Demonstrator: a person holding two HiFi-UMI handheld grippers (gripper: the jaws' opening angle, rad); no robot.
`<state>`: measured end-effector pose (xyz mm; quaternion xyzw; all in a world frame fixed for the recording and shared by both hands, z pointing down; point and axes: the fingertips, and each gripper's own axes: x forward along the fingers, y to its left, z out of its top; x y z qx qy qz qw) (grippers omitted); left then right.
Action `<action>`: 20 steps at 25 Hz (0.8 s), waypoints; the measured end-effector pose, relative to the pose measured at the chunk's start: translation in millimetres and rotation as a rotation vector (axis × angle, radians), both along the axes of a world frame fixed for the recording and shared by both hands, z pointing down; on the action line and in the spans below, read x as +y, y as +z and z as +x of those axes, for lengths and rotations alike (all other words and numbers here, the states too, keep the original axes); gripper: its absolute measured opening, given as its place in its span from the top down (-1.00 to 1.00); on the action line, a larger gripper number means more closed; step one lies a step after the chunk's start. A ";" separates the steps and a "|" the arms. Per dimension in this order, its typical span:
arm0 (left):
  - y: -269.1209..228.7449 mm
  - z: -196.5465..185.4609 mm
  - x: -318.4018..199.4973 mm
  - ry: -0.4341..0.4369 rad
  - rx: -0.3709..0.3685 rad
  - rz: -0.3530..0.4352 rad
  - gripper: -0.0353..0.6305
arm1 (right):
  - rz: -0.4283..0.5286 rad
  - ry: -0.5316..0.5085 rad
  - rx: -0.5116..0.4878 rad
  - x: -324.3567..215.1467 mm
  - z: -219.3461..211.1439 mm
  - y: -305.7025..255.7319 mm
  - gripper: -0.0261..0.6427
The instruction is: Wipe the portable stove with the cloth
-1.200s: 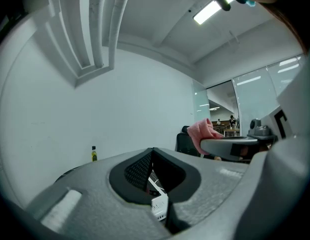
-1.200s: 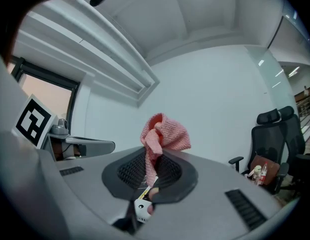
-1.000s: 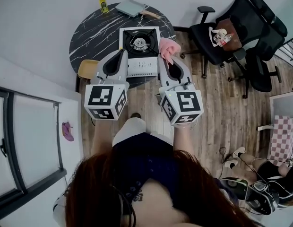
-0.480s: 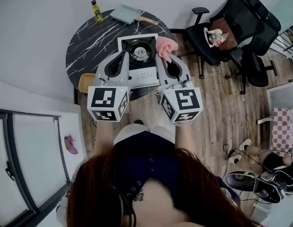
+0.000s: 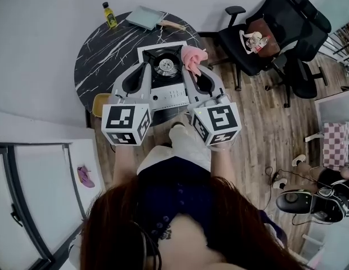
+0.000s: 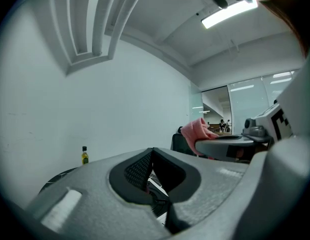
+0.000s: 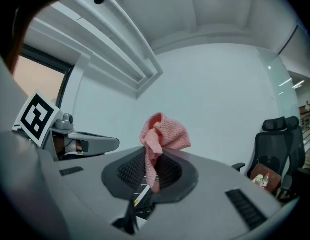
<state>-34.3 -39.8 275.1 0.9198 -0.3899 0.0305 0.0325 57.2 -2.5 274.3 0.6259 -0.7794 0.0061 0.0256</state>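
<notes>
The white portable stove with its black burner sits at the near right of a round black marble table. My right gripper is shut on a pink knitted cloth, which bunches up above the stove's right edge. From the right gripper view the cloth sticks up out of the closed jaws of the right gripper. My left gripper hovers over the stove's left edge, shut with nothing in it. In the left gripper view its jaws meet at the left gripper's tip, and the cloth shows to the right.
A yellow bottle and a grey square pan with a wooden handle stand at the table's far edge. A yellow stool is tucked under the table's left side. Black office chairs stand on the wood floor to the right.
Both grippers have come a little closer to the stove as the person steps forward. The right gripper still holds the cloth, and the left stays shut.
</notes>
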 end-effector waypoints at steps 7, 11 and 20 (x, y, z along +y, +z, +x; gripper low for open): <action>0.1 5.2 -21.5 -0.007 -0.004 -0.003 0.86 | 0.002 -0.024 0.076 -24.4 0.7 3.0 0.81; -1.0 8.7 -40.3 -0.020 -0.011 0.004 0.86 | -0.004 -0.047 0.067 -41.6 2.2 7.4 0.81; -2.0 12.3 -87.8 -0.062 -0.033 0.012 0.86 | -0.035 -0.107 0.079 -85.5 12.3 24.6 0.81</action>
